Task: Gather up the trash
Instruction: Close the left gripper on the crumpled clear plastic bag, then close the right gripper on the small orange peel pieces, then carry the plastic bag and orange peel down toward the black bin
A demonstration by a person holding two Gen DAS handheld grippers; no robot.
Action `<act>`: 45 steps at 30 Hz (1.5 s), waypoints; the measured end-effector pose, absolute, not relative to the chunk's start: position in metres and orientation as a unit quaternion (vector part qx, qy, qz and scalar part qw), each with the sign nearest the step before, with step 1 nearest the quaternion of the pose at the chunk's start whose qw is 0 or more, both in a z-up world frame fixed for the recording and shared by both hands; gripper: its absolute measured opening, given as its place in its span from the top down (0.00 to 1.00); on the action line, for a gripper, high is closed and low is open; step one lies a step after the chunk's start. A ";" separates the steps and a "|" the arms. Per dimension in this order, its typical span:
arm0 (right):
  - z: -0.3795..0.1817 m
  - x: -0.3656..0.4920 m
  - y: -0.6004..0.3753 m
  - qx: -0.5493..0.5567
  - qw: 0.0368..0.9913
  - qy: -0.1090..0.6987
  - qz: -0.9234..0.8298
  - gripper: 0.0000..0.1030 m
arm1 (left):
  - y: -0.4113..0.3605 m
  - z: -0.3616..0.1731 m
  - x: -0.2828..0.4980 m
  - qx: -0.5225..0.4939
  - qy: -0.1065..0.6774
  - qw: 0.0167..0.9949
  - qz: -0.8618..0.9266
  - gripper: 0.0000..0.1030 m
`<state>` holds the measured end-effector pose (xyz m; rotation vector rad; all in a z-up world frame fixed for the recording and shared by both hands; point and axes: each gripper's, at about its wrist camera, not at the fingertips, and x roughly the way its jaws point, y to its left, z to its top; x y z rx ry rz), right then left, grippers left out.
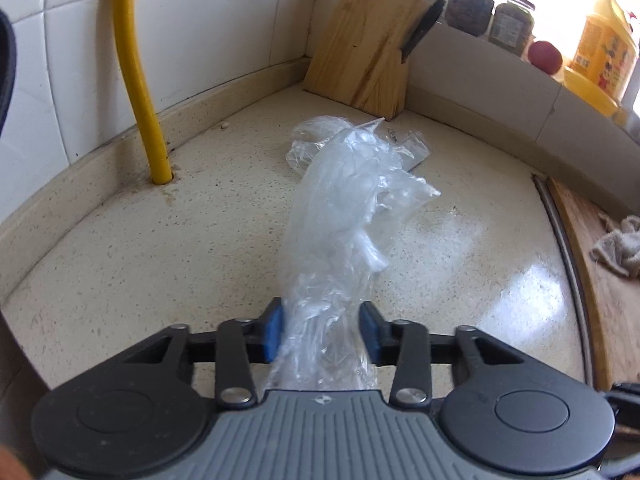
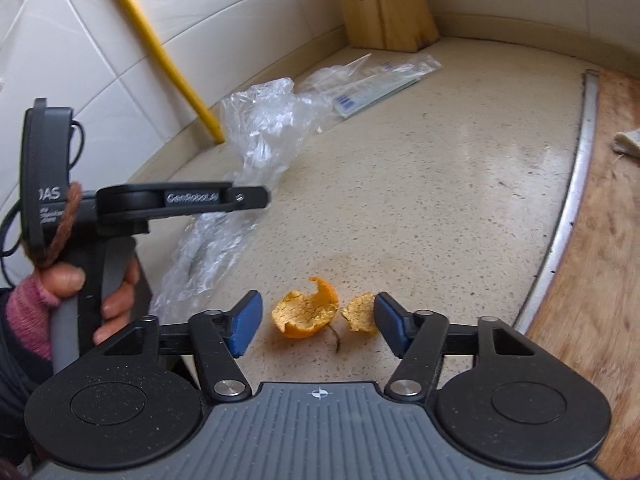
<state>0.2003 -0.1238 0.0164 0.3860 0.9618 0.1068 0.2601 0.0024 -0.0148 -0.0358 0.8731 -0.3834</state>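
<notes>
Right gripper (image 2: 318, 322) wide open, orange peel (image 2: 306, 312) lying directly between its fingers, pieces side by side across the gap. Left gripper (image 1: 322, 330) clamps plastic bag (image 1: 348, 216).

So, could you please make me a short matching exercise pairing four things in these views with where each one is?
Things:
1. clear plastic bag
2. orange peel
3. knife block
4. flat wrapper with barcode

Places:
A. in the counter's back corner
B. on the counter between the right gripper's open jaws
C. held in the left gripper
D. flat on the counter before the knife block

Pairs: 1-C, 2-B, 3-A, 4-D
</notes>
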 end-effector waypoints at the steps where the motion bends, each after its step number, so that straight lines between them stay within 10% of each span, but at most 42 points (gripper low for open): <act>1: 0.017 0.199 -0.122 0.176 0.871 0.458 0.042 0.42 | 0.002 -0.015 0.259 -0.009 0.419 0.888 -0.190 0.82; 12: 0.021 0.191 -0.101 0.076 0.885 0.460 0.018 0.85 | 0.019 -0.011 0.252 -0.029 0.437 0.869 -0.229 0.89; 45: 0.057 0.260 -0.090 0.149 0.890 0.406 0.145 0.86 | 0.103 0.045 0.198 -0.123 0.377 0.904 -0.159 0.89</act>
